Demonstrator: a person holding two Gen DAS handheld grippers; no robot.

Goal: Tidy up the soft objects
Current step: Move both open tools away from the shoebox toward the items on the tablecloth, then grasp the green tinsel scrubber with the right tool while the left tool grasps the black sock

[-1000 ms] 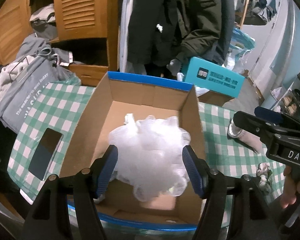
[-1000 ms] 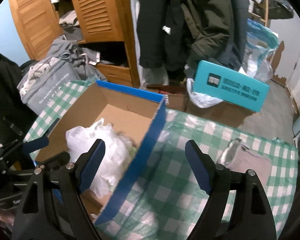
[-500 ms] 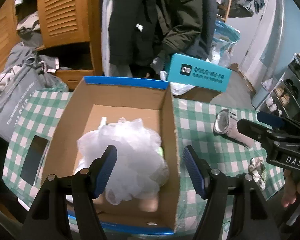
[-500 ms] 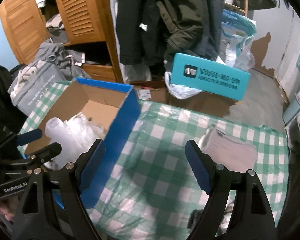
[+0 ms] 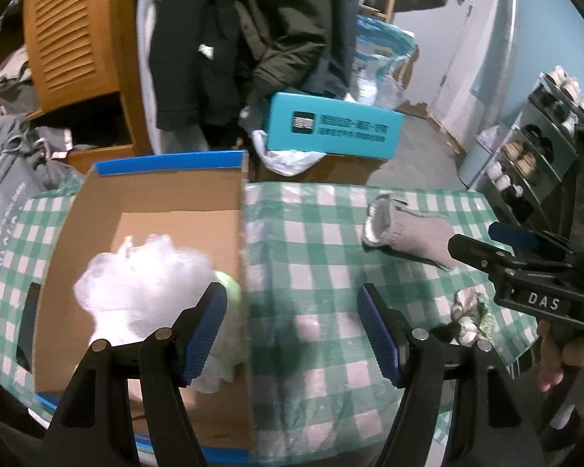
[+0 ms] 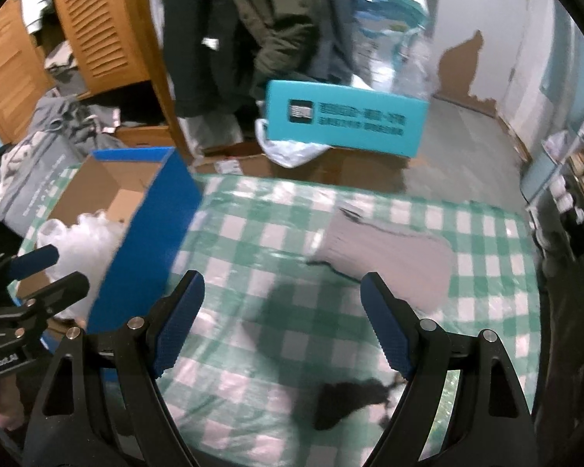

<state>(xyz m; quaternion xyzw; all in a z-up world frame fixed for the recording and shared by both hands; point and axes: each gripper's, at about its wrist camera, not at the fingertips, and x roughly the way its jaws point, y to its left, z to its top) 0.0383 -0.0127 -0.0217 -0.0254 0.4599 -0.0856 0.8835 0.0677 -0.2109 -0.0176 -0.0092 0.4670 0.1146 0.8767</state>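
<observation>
A white mesh bath pouf (image 5: 144,284) lies in the open cardboard box (image 5: 155,194) with blue rims; it also shows in the right wrist view (image 6: 85,241). A grey sock (image 5: 412,233) lies on the green checked tablecloth (image 5: 311,241), also in the right wrist view (image 6: 385,257). A small crumpled cloth (image 5: 469,315) lies near the right edge. A black cloth (image 6: 346,397) lies near my right gripper. My left gripper (image 5: 292,327) is open and empty beside the box's right wall. My right gripper (image 6: 282,323) is open and empty above the cloth.
A teal box (image 5: 331,128) stands beyond the table on a brown carton. Dark coats (image 5: 253,39) hang behind. A wooden wardrobe (image 5: 66,39) and a grey bag (image 5: 4,202) are at the left. A shoe rack (image 5: 533,144) stands at the right.
Both grippers have swung to the right, away from the box and over the tablecloth. The pouf stays in the box. The grey sock is now nearer the centre of both views.
</observation>
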